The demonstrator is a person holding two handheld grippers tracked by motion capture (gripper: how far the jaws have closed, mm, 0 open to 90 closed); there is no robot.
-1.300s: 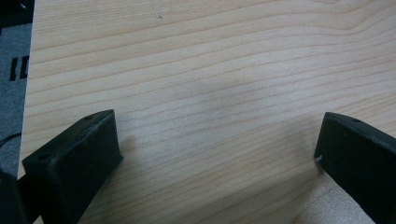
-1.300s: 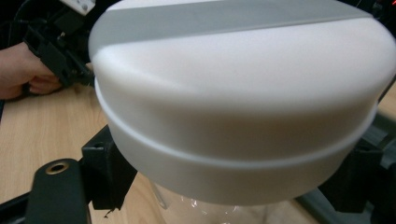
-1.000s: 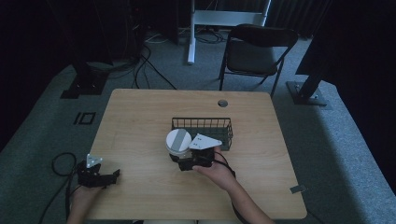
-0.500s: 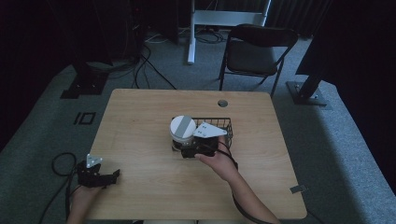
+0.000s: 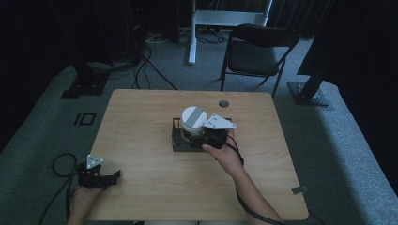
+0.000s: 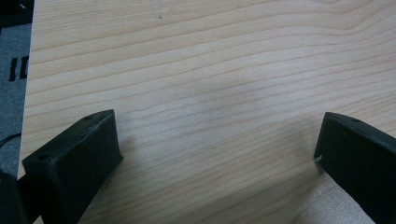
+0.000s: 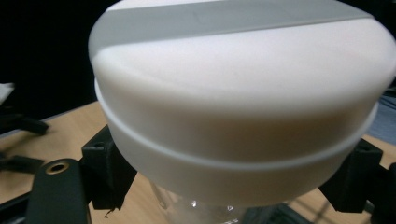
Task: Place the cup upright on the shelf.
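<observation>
right gripper (image 5: 199,137) clamped on white-lidded jar (image 5: 194,117) over wire basket (image 5: 180,140); left gripper (image 5: 109,178) spread

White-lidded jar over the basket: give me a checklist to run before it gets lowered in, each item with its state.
1. Right gripper closed on the jar below its lid: ok.
2. Jar upright: ok.
3. Jar over the wire basket: ok.
4. Basket floor free beneath the jar: cannot tell, hidden.
5. Left gripper away from the basket, at the table edge: ok.
6. Left jaws open, holding nothing: ok.
</observation>
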